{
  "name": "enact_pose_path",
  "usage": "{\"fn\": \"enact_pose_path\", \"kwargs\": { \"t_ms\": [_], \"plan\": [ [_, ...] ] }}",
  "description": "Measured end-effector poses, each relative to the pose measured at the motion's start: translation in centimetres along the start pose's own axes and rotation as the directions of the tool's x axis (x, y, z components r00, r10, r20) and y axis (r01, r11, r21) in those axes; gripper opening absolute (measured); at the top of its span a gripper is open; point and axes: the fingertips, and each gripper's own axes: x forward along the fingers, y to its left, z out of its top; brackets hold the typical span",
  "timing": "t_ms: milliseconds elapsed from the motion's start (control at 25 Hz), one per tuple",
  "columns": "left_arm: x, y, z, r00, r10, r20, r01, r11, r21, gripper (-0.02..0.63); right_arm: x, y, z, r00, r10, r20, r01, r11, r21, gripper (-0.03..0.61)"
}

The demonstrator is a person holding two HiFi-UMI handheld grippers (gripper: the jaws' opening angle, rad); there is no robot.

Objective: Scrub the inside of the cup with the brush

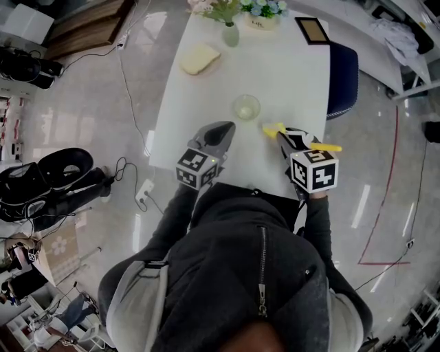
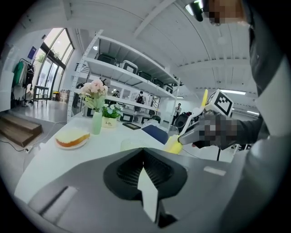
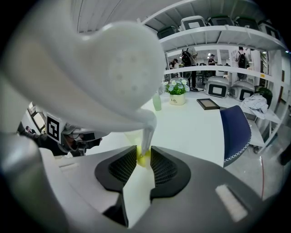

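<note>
A clear cup (image 1: 246, 108) stands upright on the white table (image 1: 289, 75), ahead of both grippers. My right gripper (image 1: 287, 136) is shut on the brush (image 1: 273, 128), whose yellow head points left toward the cup and lies just right of it. In the right gripper view the jaws pinch the yellow part of the brush (image 3: 143, 157), and its pale body looms blurred over the camera. My left gripper (image 1: 218, 133) hovers just short of the cup, shut with nothing between its jaws (image 2: 144, 159). In the left gripper view the cup (image 2: 132, 144) and the brush head (image 2: 174, 144) show beyond it.
A yellow loaf on a plate (image 1: 199, 59) lies at the far left of the table. A vase of flowers (image 1: 230, 33), a small flower pot (image 1: 262, 17) and a dark frame (image 1: 311, 29) stand along the far end. A blue chair (image 1: 342, 79) is at the right side.
</note>
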Motion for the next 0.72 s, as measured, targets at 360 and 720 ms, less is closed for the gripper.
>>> {"fn": "enact_pose_path", "kwargs": {
  "t_ms": [360, 720],
  "plan": [
    [0.3, -0.8, -0.8, 1.0, -0.02, -0.013, 0.02, 1.0, 0.002, 0.011, -0.3, 0.2, 0.0, 1.0, -0.001, 0.003, 0.001, 1.0, -0.001, 0.1],
    [0.9, -1.6, -1.3, 0.998, -0.052, -0.033, 0.053, 0.998, 0.02, 0.011, -0.3, 0.3, -0.1, 1.0, -0.005, -0.004, 0.005, 1.0, 0.002, 0.1]
  ]
}}
